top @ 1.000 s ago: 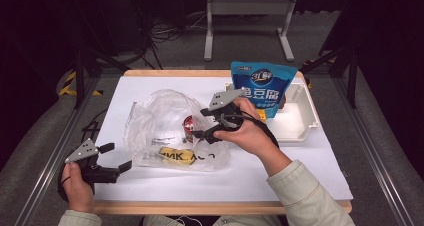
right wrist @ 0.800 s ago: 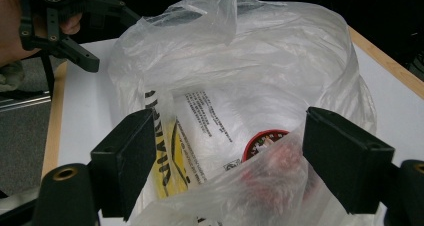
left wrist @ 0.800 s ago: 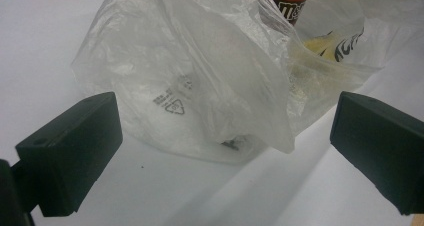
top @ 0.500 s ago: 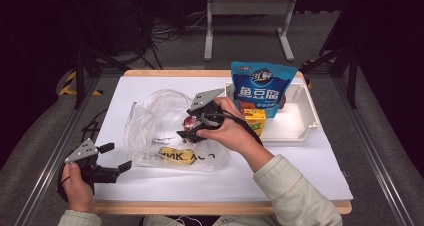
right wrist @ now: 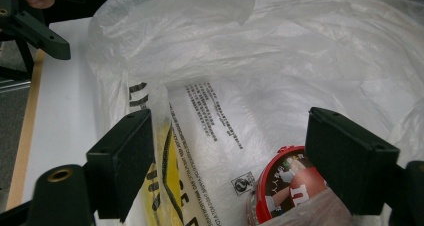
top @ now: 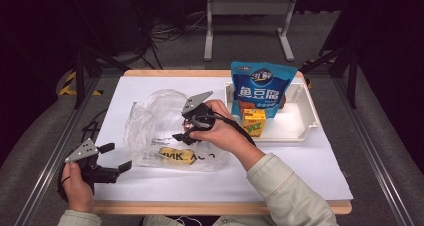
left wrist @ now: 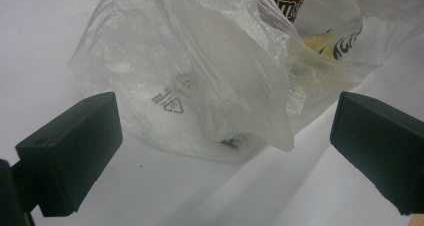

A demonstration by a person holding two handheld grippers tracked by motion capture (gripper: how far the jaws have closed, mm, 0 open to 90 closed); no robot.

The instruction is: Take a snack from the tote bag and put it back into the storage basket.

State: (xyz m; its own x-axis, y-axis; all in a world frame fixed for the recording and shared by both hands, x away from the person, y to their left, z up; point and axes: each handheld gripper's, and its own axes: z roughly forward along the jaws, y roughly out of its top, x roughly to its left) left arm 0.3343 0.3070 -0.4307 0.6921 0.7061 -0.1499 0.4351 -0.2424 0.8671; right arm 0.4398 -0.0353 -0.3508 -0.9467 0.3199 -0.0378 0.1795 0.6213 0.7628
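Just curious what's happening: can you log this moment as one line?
right tool: open, jaws just opening, over clear plastic bag | left tool: open, beside bag

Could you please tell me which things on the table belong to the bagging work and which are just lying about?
In the job: clear plastic bag, red-lidded tub in it, right gripper over it, open.
Lying about: blue pouch, yellow carton, white tray.
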